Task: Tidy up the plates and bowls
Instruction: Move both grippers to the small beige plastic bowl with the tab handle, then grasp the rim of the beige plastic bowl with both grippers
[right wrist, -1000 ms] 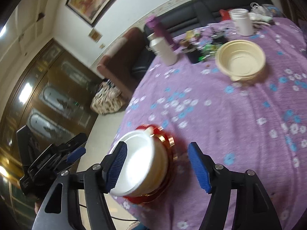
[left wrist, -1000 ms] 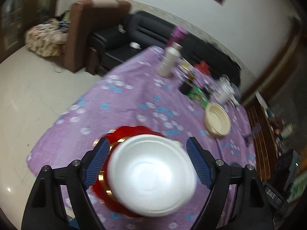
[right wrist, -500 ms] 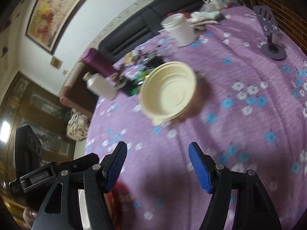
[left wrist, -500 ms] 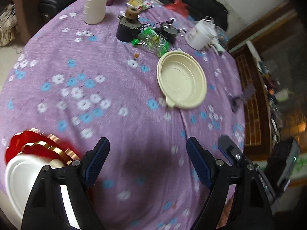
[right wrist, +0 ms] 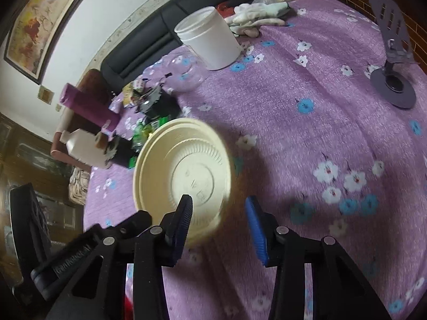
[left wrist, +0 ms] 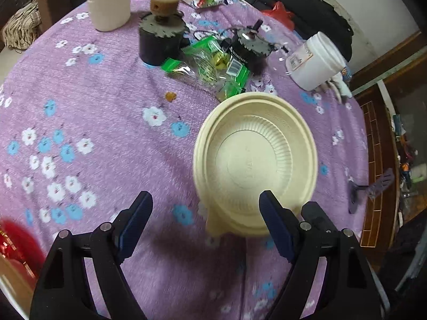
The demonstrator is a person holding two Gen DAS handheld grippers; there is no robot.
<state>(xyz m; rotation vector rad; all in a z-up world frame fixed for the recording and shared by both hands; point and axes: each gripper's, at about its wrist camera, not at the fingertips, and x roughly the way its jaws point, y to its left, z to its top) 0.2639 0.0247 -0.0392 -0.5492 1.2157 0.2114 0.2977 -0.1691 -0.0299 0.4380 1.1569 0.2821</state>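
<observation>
We note the cream bowl (left wrist: pixel 256 165) sitting upright on the counter (left wrist: pixel 106 122), which wears a purple flowered cloth. In the left wrist view the bowl lies right of centre; in the right wrist view (right wrist: pixel 184 178) it lies left of centre.

Surroundings, left wrist view, taken from the bowl:
- 11 o'clock: green plastic packets (left wrist: pixel 213 64), just beside the bowl's far rim.
- 10 to 11 o'clock: a dark cylinder with a toothed top (left wrist: pixel 160 40), and beyond it a cream bottle (left wrist: pixel 109 0).
- 1 o'clock: a white tub (left wrist: pixel 315 61) lying tilted, near but apart.
- 3 o'clock: a purple stand (left wrist: pixel 371 189) at the counter's edge.
- 8 o'clock, at the frame edge: a red plate (left wrist: pixel 18 242), blurred.

Nothing stands between either claw and the bowl.

The left claw (left wrist: pixel 205 224) points steeply down at the counter, jaws wide, nothing between them; its right finger (left wrist: pixel 275 224) overlaps the bowl's near rim in the picture, and we cannot tell whether it touches.

The right claw (right wrist: pixel 218 221) also tilts down. Its jaws are closing, at a middling gap, straddling the bowl's near rim: the left finger (right wrist: pixel 182 221) shows over the bowl's inside, the right one outside. The pads do not yet press on it.
</observation>
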